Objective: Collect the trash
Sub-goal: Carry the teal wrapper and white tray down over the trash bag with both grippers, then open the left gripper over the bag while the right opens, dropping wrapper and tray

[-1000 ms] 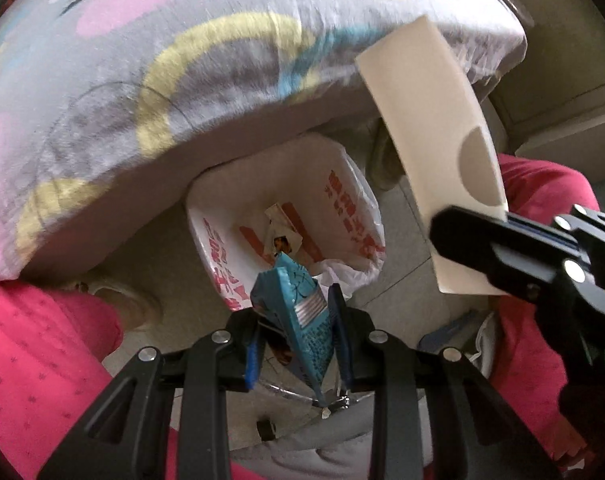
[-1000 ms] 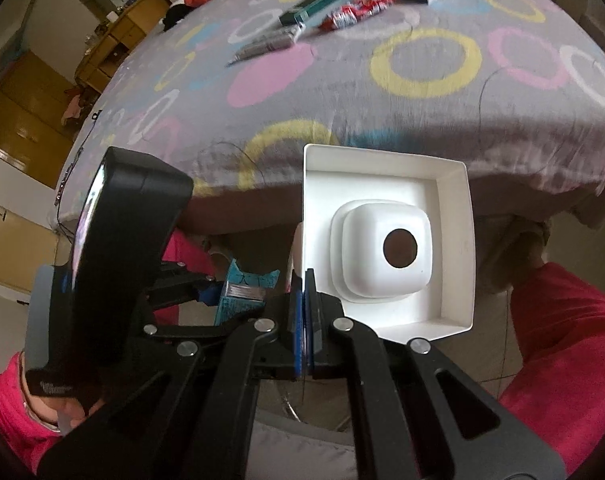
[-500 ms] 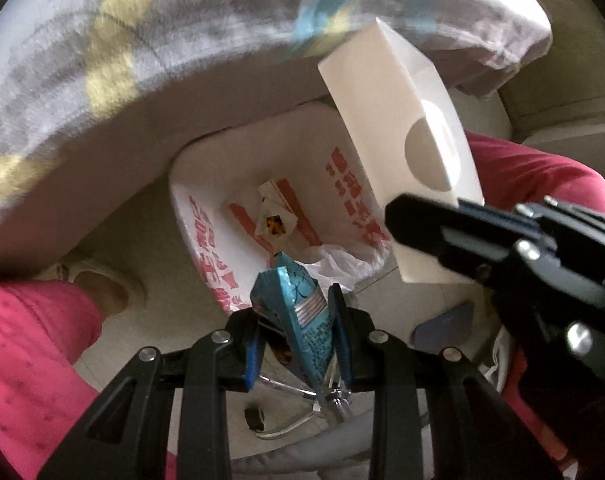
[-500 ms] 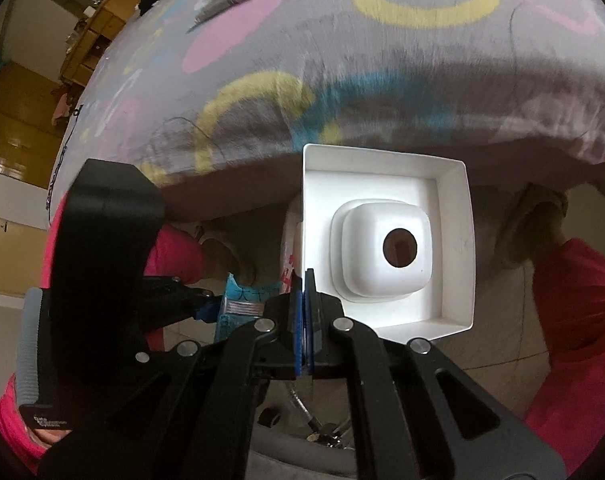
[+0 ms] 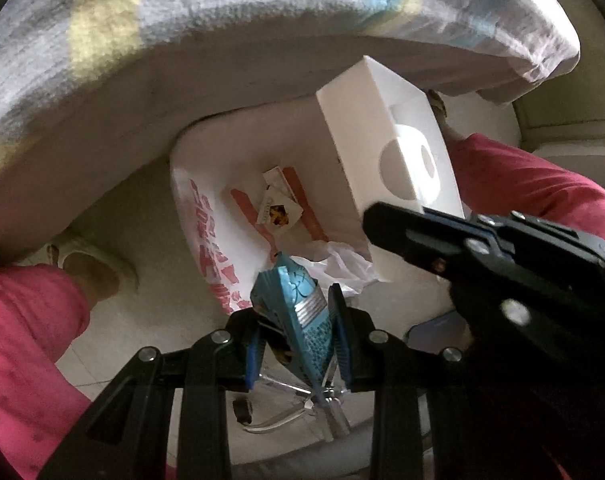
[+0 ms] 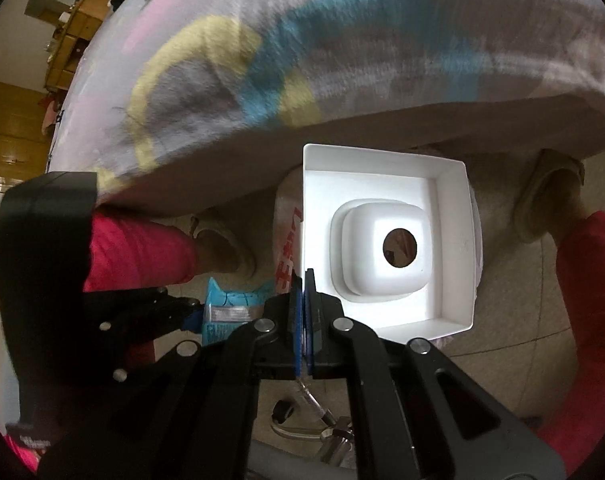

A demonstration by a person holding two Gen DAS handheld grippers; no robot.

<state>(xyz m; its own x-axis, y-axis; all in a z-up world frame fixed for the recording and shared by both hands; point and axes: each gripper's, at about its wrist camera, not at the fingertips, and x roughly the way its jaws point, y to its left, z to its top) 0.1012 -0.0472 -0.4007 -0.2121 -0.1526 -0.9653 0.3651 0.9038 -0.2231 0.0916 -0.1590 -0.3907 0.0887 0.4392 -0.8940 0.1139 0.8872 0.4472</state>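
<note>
White plastic lines the bin (image 5: 206, 216) on the floor below me. My left gripper (image 5: 296, 334) pinches a blue wrapper (image 5: 302, 312) and my right gripper (image 6: 303, 320) clamps a white tray's (image 6: 386, 236) wall, both poised above the opening for dropping.

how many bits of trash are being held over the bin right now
2: a blue wrapper in the left gripper, and a white tray pinched by the right gripper. More may be hidden.
</note>
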